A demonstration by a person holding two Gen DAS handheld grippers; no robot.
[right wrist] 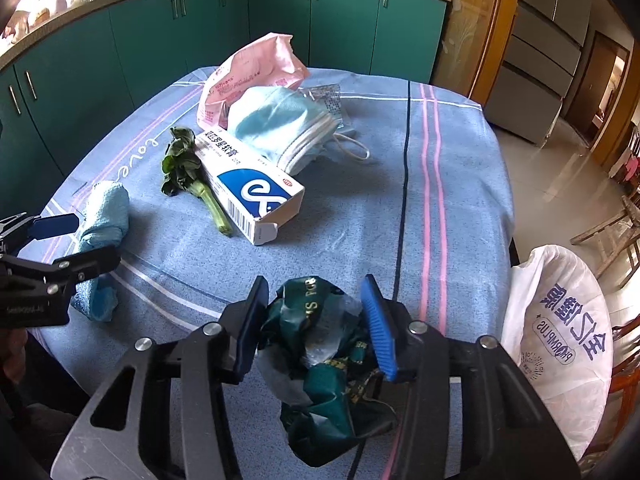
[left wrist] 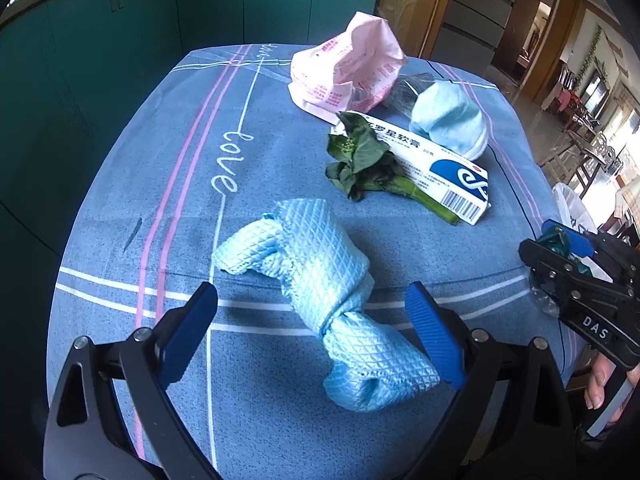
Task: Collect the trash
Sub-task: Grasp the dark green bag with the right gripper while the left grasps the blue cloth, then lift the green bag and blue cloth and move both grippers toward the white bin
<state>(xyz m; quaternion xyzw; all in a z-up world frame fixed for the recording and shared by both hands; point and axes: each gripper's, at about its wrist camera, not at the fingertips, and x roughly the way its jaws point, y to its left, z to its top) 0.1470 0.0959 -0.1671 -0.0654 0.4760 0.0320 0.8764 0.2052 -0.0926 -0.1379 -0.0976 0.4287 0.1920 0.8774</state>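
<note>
My right gripper (right wrist: 316,320) is shut on a crumpled dark green wrapper (right wrist: 324,356) and holds it over the table's near right edge; it also shows in the left wrist view (left wrist: 560,246). My left gripper (left wrist: 312,320) is open, its jaws on either side of a twisted light blue cloth (left wrist: 320,280) that lies on the table, also in the right wrist view (right wrist: 102,224). Further back lie a white and blue carton (left wrist: 436,164), a leafy vegetable stalk (left wrist: 368,164), a blue face mask (left wrist: 452,120) and a pink bag (left wrist: 344,68).
The table has a blue striped cloth (right wrist: 400,200). A white plastic bag (right wrist: 560,340) hangs open off the table's right side. Green cabinets (right wrist: 280,24) stand behind. A clear wrapper (right wrist: 328,98) lies by the mask.
</note>
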